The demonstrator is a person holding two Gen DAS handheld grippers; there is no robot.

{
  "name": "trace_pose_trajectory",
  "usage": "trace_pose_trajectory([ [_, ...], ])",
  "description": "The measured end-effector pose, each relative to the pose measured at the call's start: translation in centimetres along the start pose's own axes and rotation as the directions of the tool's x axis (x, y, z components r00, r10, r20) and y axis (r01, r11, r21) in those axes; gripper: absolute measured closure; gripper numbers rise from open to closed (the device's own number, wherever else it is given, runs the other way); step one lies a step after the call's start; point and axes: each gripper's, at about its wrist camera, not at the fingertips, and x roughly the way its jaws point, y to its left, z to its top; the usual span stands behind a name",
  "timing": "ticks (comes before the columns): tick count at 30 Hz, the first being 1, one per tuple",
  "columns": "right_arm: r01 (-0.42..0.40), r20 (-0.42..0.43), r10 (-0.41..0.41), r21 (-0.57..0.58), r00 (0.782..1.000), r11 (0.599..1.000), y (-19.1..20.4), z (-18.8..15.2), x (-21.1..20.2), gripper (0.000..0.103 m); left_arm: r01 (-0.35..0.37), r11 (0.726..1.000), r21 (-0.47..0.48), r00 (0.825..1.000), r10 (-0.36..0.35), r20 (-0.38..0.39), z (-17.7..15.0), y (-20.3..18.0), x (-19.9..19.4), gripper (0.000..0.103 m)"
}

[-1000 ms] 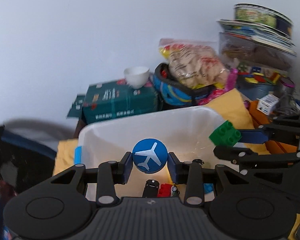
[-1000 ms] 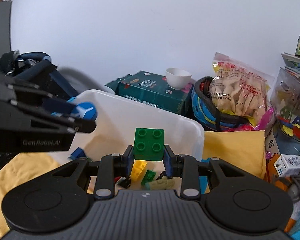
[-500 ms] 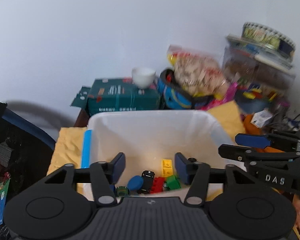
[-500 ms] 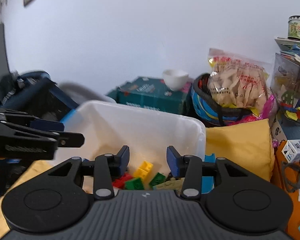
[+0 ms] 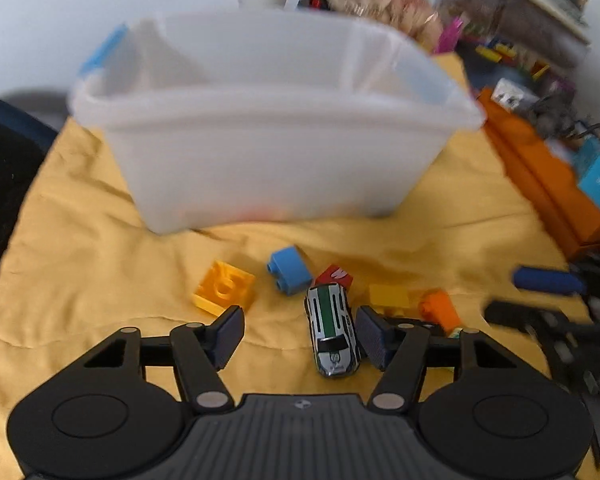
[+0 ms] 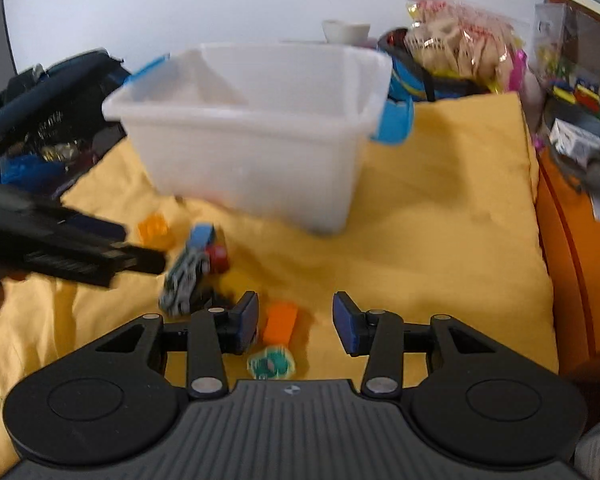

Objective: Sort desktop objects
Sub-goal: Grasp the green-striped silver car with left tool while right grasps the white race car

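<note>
A translucent white bin (image 5: 268,152) stands on a yellow cloth (image 5: 80,240). Loose toys lie in front of it: a yellow brick (image 5: 225,289), a blue brick (image 5: 290,269), a red piece (image 5: 335,275) and an orange brick (image 5: 440,310). My left gripper (image 5: 300,322) is open, low over the cloth. A green-and-white toy car (image 5: 332,332) lies between its jaws, close to the right pad. My right gripper (image 6: 296,316) is open around the orange brick (image 6: 280,322), which sits nearer its left pad. A teal round token (image 6: 271,365) lies just below it.
An orange box (image 5: 540,184) runs along the cloth's right edge. Behind the bin are a snack bag (image 6: 460,44), a white cup (image 6: 346,30) and stacked clutter. A dark bag (image 6: 52,92) sits at the left. Bare cloth lies right of the bin.
Both grippers opened above the bin and dropped the blue airplane disc and the green brick into it. They then came down in front of the bin, over the loose toys.
</note>
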Motion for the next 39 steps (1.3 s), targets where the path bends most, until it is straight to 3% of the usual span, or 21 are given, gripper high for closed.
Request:
trace_pose_trajectory([
  [3,0.008,-0.001,-0.008,-0.006,1.000,1.000,0.4,-0.8,-0.4,0.057,0.070,0.995,-0.070,0.995,-0.074,-0.061,0.1,0.0,2.4,0.052],
  [4,0.011,-0.001,-0.011,-0.012,1.000,1.000,0.6,-0.9,-0.5,0.057,0.085,0.993,-0.077,0.992,-0.091,-0.084,0.0,0.1,3.1,0.070],
  [11,-0.017,-0.004,0.017,-0.071,1.000,0.997,2.0,-1.7,-0.6,0.057,0.087,0.995,0.041,0.989,-0.082,-0.120,-2.3,0.1,0.1,0.070],
  [15,-0.084,0.002,0.084,-0.085,0.996,0.993,2.8,-0.8,0.8,0.057,0.062,0.997,0.035,0.986,-0.056,-0.159,-5.6,1.3,-2.2,0.070],
  [18,-0.082,-0.033,0.078,-0.132,0.996,0.988,3.7,0.1,3.2,0.059,0.041,0.999,0.004,0.985,-0.040,-0.170,-7.2,1.8,-2.8,0.070],
  [21,-0.066,-0.120,0.045,-0.179,0.992,0.982,4.1,0.5,6.0,0.060,0.031,0.999,-0.020,0.988,-0.034,-0.150,-8.3,2.1,-3.7,0.070],
  [24,-0.121,-0.143,0.100,-0.144,0.985,0.982,3.8,0.4,6.4,0.061,0.028,0.999,-0.021,0.989,-0.031,-0.146,-8.9,2.1,-4.2,0.070],
  [26,-0.159,-0.190,0.130,-0.145,0.973,0.977,4.4,0.2,6.4,0.071,0.030,0.999,-0.026,0.989,-0.034,-0.144,-9.1,2.2,-4.4,0.070],
  [27,-0.174,-0.202,0.141,-0.158,0.969,0.972,4.9,-0.2,6.3,0.084,0.028,0.999,-0.026,0.989,-0.032,-0.142,-9.2,2.2,-4.4,0.070],
  [28,-0.176,-0.196,0.141,-0.179,0.970,0.968,5.5,-0.6,6.1,0.085,0.025,0.999,-0.026,0.990,-0.028,-0.141,-9.3,2.2,-4.5,0.070],
  [31,-0.126,-0.147,0.087,-0.277,0.985,0.953,7.1,-1.5,4.7,0.085,0.016,1.000,-0.018,0.990,-0.019,-0.139,-9.4,2.1,-4.5,0.070],
  [34,-0.003,-0.065,-0.027,-0.425,0.998,0.905,8.6,-2.6,2.3,0.085,0.000,1.000,0.012,0.990,0.002,-0.139,-9.4,1.6,-4.4,0.070],
  [39,0.062,-0.095,-0.133,-0.532,0.987,0.844,9.3,-5.3,2.5,0.082,-0.019,0.998,0.056,0.991,0.026,-0.129,-9.8,0.5,-4.2,0.069],
])
